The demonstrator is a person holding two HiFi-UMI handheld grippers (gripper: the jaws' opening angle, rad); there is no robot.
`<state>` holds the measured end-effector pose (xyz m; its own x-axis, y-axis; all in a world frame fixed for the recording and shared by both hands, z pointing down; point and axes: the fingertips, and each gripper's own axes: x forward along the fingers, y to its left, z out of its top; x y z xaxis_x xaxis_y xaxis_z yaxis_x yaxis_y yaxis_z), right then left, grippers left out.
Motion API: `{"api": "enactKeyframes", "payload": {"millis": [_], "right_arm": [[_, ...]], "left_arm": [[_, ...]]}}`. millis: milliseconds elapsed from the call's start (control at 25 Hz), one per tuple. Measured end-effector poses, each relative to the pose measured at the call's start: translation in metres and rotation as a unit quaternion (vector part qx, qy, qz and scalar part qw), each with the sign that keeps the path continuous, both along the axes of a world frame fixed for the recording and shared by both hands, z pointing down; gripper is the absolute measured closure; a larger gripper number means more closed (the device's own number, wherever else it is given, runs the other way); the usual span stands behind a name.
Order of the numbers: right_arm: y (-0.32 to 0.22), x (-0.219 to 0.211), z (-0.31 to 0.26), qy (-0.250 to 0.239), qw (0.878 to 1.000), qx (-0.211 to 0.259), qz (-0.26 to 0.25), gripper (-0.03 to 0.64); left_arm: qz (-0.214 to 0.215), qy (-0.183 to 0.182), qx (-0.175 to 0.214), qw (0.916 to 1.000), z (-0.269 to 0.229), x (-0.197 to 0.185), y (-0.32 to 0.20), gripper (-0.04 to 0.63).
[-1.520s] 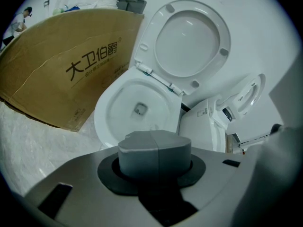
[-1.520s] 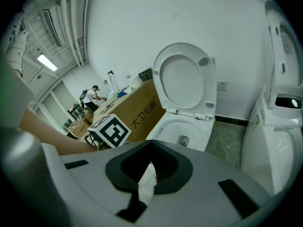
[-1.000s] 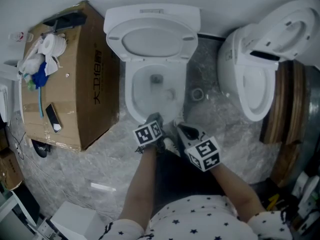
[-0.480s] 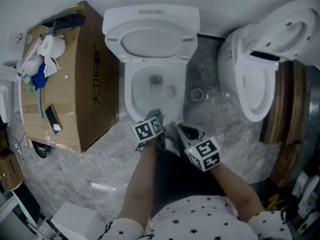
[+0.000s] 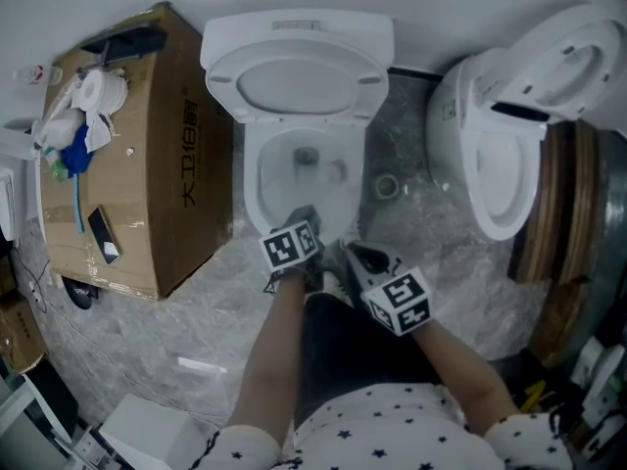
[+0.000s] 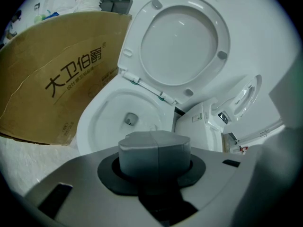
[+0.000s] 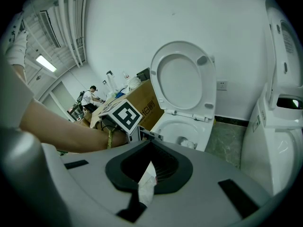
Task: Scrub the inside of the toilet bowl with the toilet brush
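Observation:
The white toilet (image 5: 253, 189) stands in the middle with its lid (image 5: 299, 81) up. A small white clump, the toilet brush head (image 5: 339, 172) (image 7: 189, 144), lies low inside the bowl to the right of the drain. My right gripper (image 5: 351, 253) (image 7: 150, 167) hangs over the bowl's front right rim, shut on a thin white piece of the brush; the rest of its handle is hard to make out. My left gripper (image 5: 304, 218) (image 6: 154, 148) hovers over the front rim, its grey pads pressed together with nothing between them.
A large printed cardboard box (image 5: 147, 164) with clutter on top stands close on the toilet's left. A second white toilet (image 5: 495, 164) and stacked wooden rounds (image 5: 563, 213) are on the right. A small ring (image 5: 388, 185) lies on the grey floor between the toilets.
The white brush head has shifted a little farther back in the bowl. My left gripper has edged slightly forward over the rim. The right gripper has hardly moved.

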<state>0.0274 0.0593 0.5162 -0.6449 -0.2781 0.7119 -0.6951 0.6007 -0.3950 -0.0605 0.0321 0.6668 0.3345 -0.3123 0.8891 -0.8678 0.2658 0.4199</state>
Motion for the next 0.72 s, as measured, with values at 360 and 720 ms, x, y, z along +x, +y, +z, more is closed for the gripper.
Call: {"api": "enactKeyframes", "payload": {"millis": [360,720], "right_arm": [[-0.003,0.002,0.003,0.002,1.0,-0.003,0.002,0.611],[-0.006,0.003,0.005,0.001,1.0,-0.003,0.003,0.611]], "left_arm": [[0.011,-0.003,0.004,0.9999,0.002,0.0,-0.013,0.439],[0.012,-0.007,0.009,0.9999,0.002,-0.004,-0.026,0.439]]}}
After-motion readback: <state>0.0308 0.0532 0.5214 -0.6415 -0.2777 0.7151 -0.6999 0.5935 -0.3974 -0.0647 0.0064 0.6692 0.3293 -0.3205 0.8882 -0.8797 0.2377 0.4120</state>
